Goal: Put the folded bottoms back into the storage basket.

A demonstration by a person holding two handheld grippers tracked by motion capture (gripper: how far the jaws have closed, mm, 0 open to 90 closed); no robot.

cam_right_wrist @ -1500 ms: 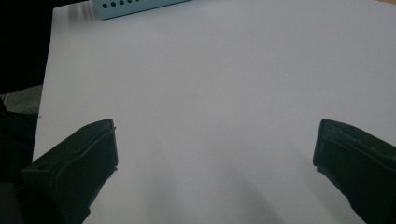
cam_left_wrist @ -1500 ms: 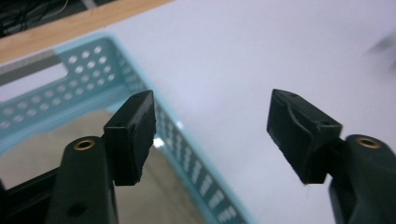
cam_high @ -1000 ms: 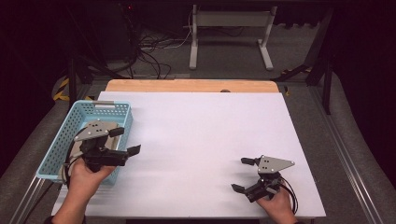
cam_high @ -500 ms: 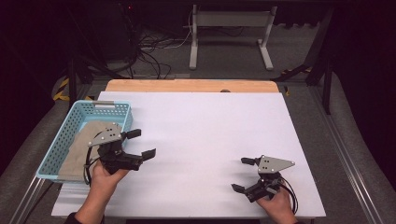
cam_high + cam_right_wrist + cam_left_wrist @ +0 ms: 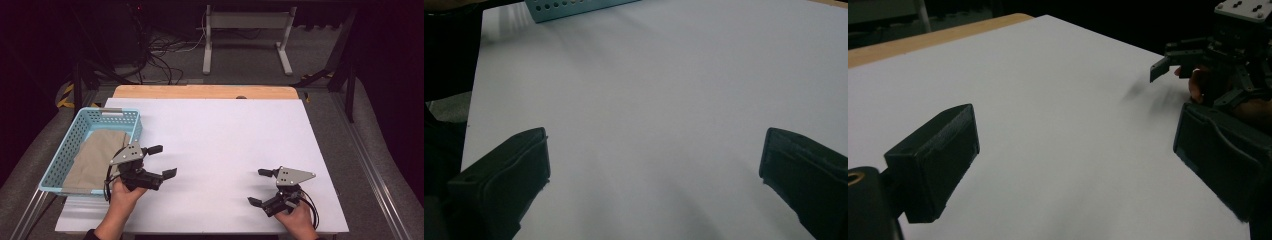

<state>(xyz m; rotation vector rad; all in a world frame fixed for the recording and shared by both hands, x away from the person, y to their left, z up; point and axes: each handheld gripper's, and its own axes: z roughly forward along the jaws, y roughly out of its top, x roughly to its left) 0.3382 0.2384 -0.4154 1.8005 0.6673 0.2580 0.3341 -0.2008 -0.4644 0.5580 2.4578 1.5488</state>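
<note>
Both grippers, left gripper (image 5: 159, 161) and right gripper (image 5: 260, 186), sit low over the table (image 5: 225, 135), jaws spread, empty; cloth (image 5: 95, 157) in basket (image 5: 65, 155), probably parked.

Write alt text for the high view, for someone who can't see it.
A person's two hands each hold an open black gripper over a white table: the left gripper beside a blue basket holding a folded tan cloth, the right gripper near the table's front right. Beyond the table lie a dark floor and cables.

left tool (image 5: 162, 161) agape, right tool (image 5: 260, 186) agape
</note>
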